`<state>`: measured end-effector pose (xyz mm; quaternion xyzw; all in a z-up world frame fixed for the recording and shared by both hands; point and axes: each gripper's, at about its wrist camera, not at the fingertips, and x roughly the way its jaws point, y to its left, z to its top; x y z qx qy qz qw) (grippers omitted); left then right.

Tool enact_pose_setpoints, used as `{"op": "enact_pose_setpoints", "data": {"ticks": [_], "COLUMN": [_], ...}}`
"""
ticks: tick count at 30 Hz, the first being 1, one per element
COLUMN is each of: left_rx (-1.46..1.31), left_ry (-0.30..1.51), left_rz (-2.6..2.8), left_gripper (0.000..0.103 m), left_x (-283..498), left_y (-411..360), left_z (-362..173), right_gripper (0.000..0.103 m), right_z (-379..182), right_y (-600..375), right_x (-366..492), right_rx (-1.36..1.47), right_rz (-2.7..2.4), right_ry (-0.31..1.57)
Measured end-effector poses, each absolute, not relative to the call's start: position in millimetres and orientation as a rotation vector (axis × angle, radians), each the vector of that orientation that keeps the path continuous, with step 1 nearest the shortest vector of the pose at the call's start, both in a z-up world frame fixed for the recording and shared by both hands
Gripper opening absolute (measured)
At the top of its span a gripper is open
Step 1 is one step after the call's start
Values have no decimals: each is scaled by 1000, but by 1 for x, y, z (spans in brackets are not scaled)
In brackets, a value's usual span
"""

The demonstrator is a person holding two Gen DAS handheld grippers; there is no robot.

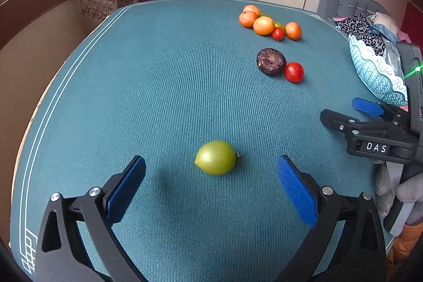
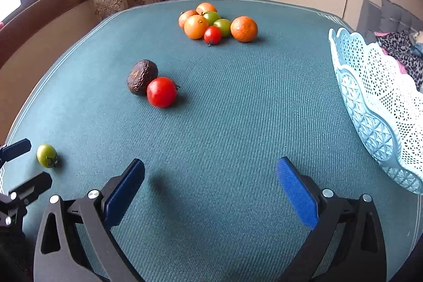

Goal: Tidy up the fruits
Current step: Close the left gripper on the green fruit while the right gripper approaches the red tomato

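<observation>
My left gripper (image 1: 211, 176) has its jaws spread wide over the teal table (image 1: 158, 97), and the green tomato (image 1: 216, 157) lies on the cloth just past its tips, between them but not touched. My right gripper (image 2: 210, 177) is spread wide too, with nothing between its jaws, and the blue basket (image 2: 375, 107) sits just to its right. Farther off a red tomato (image 2: 161, 91) touches a dark wrinkly fruit (image 2: 142, 76), and at the far side is a pile of fruit (image 2: 216, 23), orange, green and red.
</observation>
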<state>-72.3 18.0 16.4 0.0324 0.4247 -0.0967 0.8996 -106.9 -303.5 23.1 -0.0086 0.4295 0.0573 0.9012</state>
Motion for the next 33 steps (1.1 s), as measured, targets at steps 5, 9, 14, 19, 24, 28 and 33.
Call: {"op": "enact_pose_setpoints", "data": {"ticks": [5,9,14,19,24,28,33], "left_rx": [63,72,86,60,39,39,26], "left_ry": [895,902,893,886,870,861,850], "left_rz": [-205,-202,-193,-220,-221,-223,-216], "left_gripper": [80,61,44,31,31,31,31], "left_x": [-70,-68,-69,-68,-64,-60,-52], "left_y": [19,17,15,15,17,18,23], "left_z": [14,13,13,15,18,21,25], "right_gripper": [98,93,87,75,61,55,48], "right_z": [23,25,29,29,33,35,36], "right_y": [-305,-305,-303,-304,-302,-292,-273], "right_x": [-108,-109,-113,-110,-99,-85,-69], "right_rx": [-11,-2,5,69,104,96,45], "right_rz": [134,149,179,241,268,293,306], "right_ry": [884,869,851,871,894,909,911]}}
